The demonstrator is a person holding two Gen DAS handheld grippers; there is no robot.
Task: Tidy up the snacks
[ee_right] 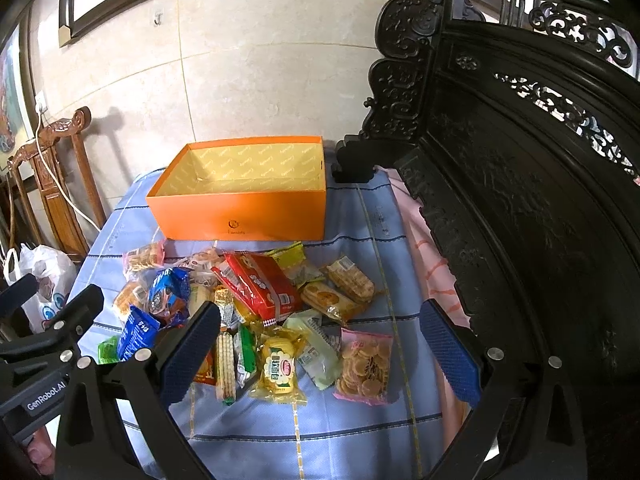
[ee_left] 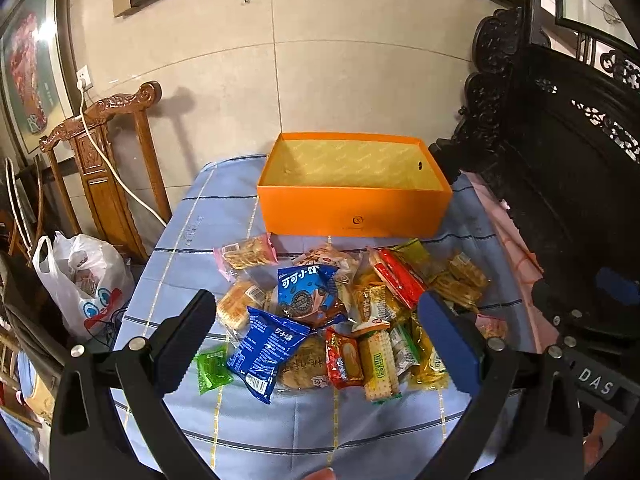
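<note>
sorting has not begun: a heap of snack packets [ee_left: 332, 312] lies loose on the blue checked tablecloth [ee_left: 320, 420], just in front of an open orange box [ee_left: 352, 208] that shows nothing inside in either view. we count a red packet [ee_right: 260, 284] on top of the heap, two blue cookie bags [ee_left: 264, 352], a yellow-wrapped biscuit [ee_right: 278, 364] and a pink bag of round crackers [ee_right: 366, 364] at the near right edge.

we hold both tools above the near side of the pile. our left gripper [ee_left: 320, 340] has its jaws spread wide and carries nothing; our right gripper [ee_right: 320, 344] is likewise spread and empty, framing the yellow biscuit and the pink cracker bag.

we judge the first move to be a single pick from the edge of the heap, not its middle. the pink bag lies flat and mostly apart from its neighbours, so the right tool could close on it alone. crinkly film slips, so we would pinch across a sealed end or the narrow width, lift straight up, and carry it over the box's front wall before letting go. crackers break easily; a light squeeze suits them.

a carved dark screen [ee_right: 520, 160] stands close on the right, a wooden chair [ee_left: 108, 152] and a white plastic bag [ee_left: 80, 276] on the left.
</note>
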